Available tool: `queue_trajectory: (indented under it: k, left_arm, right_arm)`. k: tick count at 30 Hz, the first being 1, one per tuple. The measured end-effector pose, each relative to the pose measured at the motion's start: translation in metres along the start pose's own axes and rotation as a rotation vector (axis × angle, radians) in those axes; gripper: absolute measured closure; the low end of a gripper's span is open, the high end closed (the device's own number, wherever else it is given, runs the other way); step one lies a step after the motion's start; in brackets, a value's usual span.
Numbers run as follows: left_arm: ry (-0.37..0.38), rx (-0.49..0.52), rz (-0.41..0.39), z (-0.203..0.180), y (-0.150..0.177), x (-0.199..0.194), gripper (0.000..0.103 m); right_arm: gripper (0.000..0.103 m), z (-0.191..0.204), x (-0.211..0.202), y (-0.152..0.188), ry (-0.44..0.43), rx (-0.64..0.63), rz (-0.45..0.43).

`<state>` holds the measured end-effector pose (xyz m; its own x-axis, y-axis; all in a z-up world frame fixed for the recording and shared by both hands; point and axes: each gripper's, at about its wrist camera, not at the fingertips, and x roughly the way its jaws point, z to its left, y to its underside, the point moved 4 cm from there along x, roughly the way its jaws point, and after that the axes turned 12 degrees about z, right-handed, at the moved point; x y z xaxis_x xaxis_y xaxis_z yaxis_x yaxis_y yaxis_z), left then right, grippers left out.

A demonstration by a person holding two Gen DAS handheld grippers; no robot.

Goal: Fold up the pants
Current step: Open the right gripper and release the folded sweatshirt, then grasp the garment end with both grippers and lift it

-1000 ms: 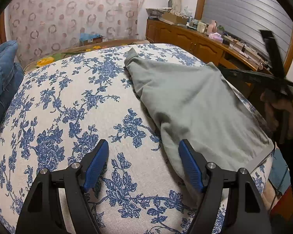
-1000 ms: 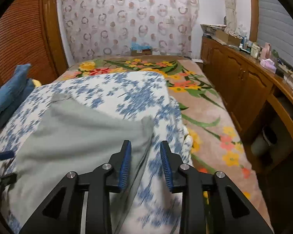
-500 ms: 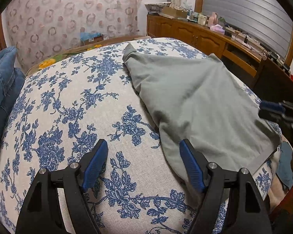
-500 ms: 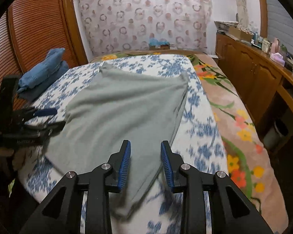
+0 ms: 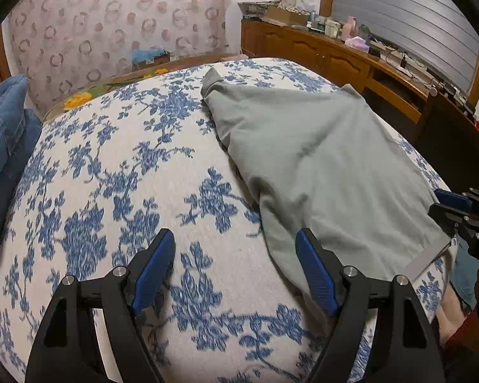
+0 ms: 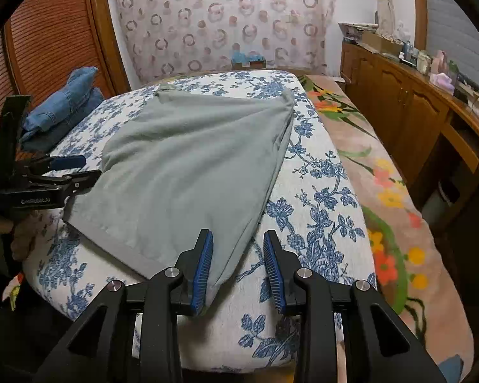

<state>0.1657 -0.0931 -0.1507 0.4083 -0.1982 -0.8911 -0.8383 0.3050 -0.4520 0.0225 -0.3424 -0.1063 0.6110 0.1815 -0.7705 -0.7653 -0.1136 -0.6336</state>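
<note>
the grey pants [image 6: 188, 172] lay spread on the blue-flowered bed cover [image 6: 319, 204], waistband at the near edge. the left gripper [image 5: 234, 266] stood wide open by their left edge, gripping nothing. the right gripper [image 6: 238, 263] stood partly open at the near right corner, not clamping.

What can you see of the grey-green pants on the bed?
The grey-green pants look like soft knit cloth and lie flat on the blue-flowered cover, already folded to a rough triangle. A wide hem band runs along the near edge, and two corners point toward the far wall. The near corner sits between the right gripper fingers, unpinched. The left gripper is open at the opposite edge.
</note>
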Motion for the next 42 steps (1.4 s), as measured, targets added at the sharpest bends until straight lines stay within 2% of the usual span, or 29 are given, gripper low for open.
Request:
queue_trajectory:
  k: [3, 6, 12, 15, 24, 29, 33, 42]
  left_arm:
    - [0.081, 0.01, -0.027, -0.01, 0.009, -0.017, 0.026]
    - [0.101, 0.03, -0.041, -0.02, 0.015, -0.028, 0.031]
    - [0.089, 0.039, -0.021, -0.024, 0.022, -0.023, 0.037]
    - [0.08, 0.036, -0.001, -0.022, 0.026, -0.016, 0.037]
    - [0.059, 0.056, -0.022, -0.024, 0.03, -0.017, 0.037]
    - [0.115, 0.07, -0.021, -0.034, 0.034, -0.022, 0.047]
    - [0.112, 0.075, -0.025, -0.039, 0.036, -0.023, 0.051]
    - [0.134, 0.079, -0.031, -0.041, 0.04, -0.024, 0.054]
  right_arm:
    - [0.069, 0.005, 0.001, 0.003, -0.015, -0.011, 0.007]
    - [0.069, 0.006, -0.001, 0.01, -0.026, -0.01, 0.01]
    - [0.069, 0.009, -0.005, 0.013, -0.016, -0.009, 0.017]
    - [0.069, 0.01, -0.004, 0.014, -0.024, -0.001, 0.022]
    - [0.069, 0.017, -0.002, 0.012, -0.063, 0.011, 0.024]
    - [0.069, 0.026, -0.001, 0.012, -0.072, -0.009, 0.019]
    - [0.069, 0.027, 0.001, 0.012, -0.08, -0.017, 0.008]
    - [0.092, 0.029, 0.003, 0.014, -0.109, -0.028, -0.01]
